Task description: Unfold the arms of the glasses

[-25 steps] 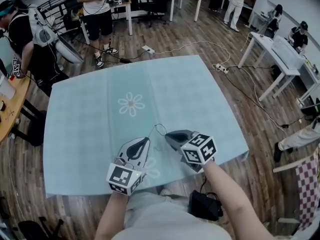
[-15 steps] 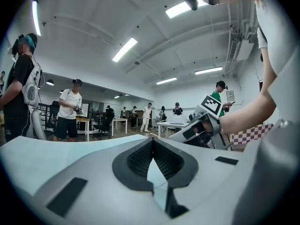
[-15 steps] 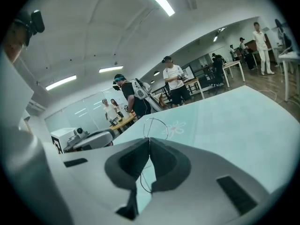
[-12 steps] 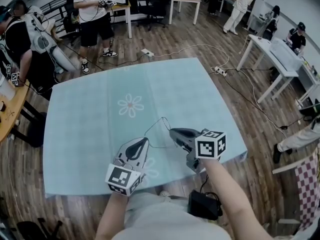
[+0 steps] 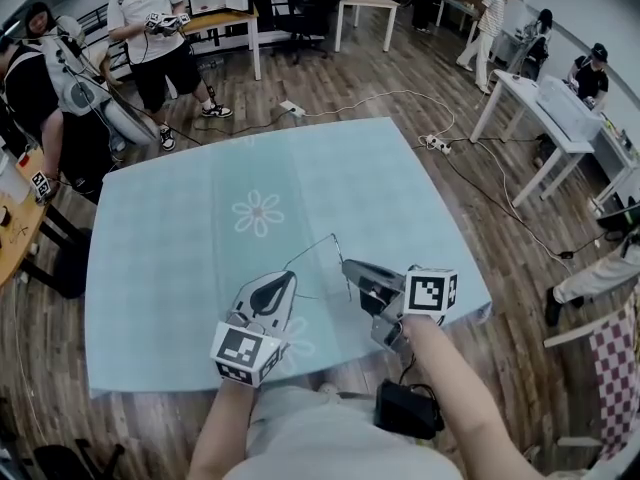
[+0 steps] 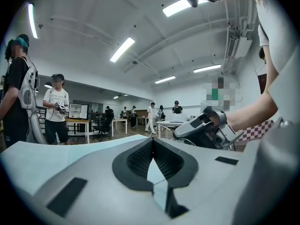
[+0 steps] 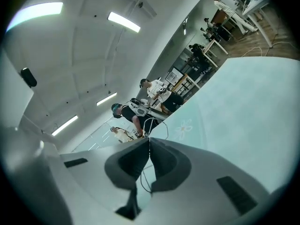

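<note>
Thin wire-frame glasses point(image 5: 322, 242) hang above the pale blue tablecloth point(image 5: 170, 258), strung between my two grippers in the head view. My left gripper point(image 5: 289, 276) is shut, and the wire runs out from its tip. My right gripper point(image 5: 346, 264) is shut on the other end, its marker cube turned to the right. In the right gripper view a wire loop of the glasses point(image 7: 153, 117) rises out of the shut right gripper point(image 7: 149, 139). The left gripper view shows the left gripper point(image 6: 153, 140) with jaws pressed together; the wire there is too thin to make out.
A daisy print point(image 5: 258, 212) lies on the cloth beyond the grippers. The table's near edge is close under my hands. People stand past the far left corner point(image 5: 150, 28), and white tables point(image 5: 560, 108) and floor cables point(image 5: 440, 143) sit to the right.
My right gripper has moved right and turned, drawing the wire out wider between the grippers. The left gripper has stayed almost still.
</note>
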A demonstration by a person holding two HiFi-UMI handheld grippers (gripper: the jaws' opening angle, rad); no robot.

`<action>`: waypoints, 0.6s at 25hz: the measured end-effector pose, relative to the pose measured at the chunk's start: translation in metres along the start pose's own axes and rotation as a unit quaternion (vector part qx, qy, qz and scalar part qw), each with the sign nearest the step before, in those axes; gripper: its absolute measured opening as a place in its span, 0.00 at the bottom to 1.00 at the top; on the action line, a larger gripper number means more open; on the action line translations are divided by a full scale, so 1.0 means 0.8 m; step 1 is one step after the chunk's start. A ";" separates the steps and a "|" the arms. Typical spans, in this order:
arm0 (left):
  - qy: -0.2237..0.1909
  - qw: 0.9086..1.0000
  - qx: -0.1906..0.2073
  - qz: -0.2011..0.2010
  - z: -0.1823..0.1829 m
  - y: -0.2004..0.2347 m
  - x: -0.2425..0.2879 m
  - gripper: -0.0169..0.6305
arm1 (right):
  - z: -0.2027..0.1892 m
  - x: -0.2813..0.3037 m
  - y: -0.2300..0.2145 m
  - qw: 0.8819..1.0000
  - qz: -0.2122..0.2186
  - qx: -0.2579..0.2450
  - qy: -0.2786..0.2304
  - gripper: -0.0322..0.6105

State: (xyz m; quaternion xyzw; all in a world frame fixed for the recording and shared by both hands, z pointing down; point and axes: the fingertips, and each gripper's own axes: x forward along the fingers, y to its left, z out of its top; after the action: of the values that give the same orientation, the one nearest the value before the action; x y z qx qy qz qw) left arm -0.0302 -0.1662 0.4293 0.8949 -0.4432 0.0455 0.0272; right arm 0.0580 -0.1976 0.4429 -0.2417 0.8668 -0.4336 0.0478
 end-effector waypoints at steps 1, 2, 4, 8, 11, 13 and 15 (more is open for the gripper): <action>0.007 1.000 0.005 -0.002 -0.002 0.002 0.003 0.04 | -0.001 -0.001 0.002 1.000 0.003 0.002 0.001 0.07; 0.016 1.000 0.011 -0.005 -0.005 0.004 0.007 0.04 | -0.001 -0.002 0.003 1.000 0.005 0.004 0.002 0.07; 0.035 0.999 0.023 -0.014 -0.011 0.009 0.014 0.04 | -0.001 -0.004 0.005 1.000 0.011 0.007 0.001 0.07; 0.060 0.997 0.040 -0.026 -0.015 0.019 0.023 0.04 | -0.001 -0.005 0.011 0.999 0.024 0.023 -0.004 0.07; 0.064 0.997 0.043 -0.025 -0.016 0.030 0.028 0.04 | -0.001 -0.005 0.013 0.999 0.031 0.037 -0.007 0.07; 0.059 0.997 0.043 -0.019 -0.013 0.038 0.032 0.04 | -0.003 -0.006 0.013 0.999 0.034 0.042 -0.008 0.07; 0.056 0.997 0.047 -0.013 -0.009 0.045 0.035 0.04 | -0.006 -0.007 0.012 0.998 0.036 0.049 -0.008 0.07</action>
State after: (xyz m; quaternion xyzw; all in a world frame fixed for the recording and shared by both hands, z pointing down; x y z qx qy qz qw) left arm -0.0424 -0.2097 0.4397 0.8969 -0.4268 0.1157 0.0106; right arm 0.0576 -0.1871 0.4376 -0.2113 0.8522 -0.4717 0.0816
